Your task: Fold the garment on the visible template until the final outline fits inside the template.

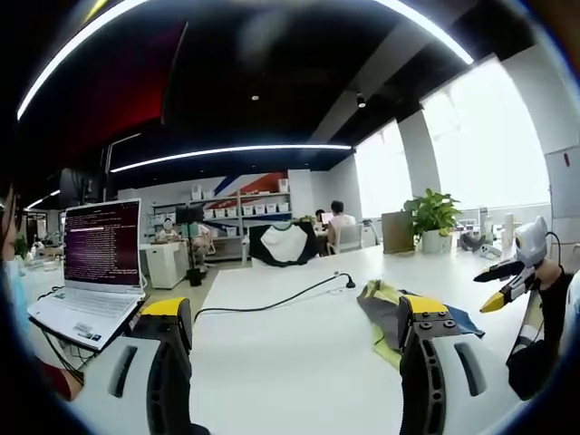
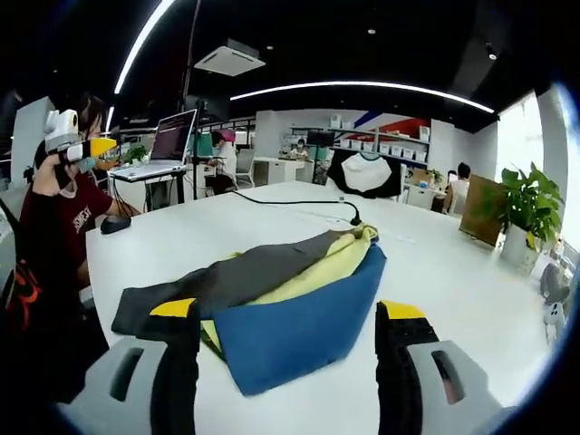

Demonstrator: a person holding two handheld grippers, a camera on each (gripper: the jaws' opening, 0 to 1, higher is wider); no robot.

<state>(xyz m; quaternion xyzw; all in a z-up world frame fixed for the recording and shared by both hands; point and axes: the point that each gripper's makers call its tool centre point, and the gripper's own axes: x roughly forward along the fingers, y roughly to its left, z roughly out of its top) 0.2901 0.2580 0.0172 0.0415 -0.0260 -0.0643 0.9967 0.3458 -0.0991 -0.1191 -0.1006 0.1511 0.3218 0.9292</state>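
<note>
**Lying bunched on the white table, the garment is untouched by either gripper**

In the right gripper view, the garment (image 2: 281,299) is seen at 6 o'clock, just beyond the jaws, spread on the white table (image 2: 453,272) in 3 colours: grey, yellow and blue. The right gripper (image 2: 288,349) is held with its jaws apart, nothing between them. A black cable (image 2: 299,203) is laid across the table at 12 o'clock, and a potted plant (image 2: 524,213) is placed at 3 o'clock.

In the left gripper view, the left gripper (image 1: 294,349) is likewise spread wide and empty, with the garment (image 1: 390,313) partly hidden behind its jaw at 4 o'clock. A laptop (image 1: 95,272) is seen at 9 o'clock. No template outline can be made out on the table.
</note>
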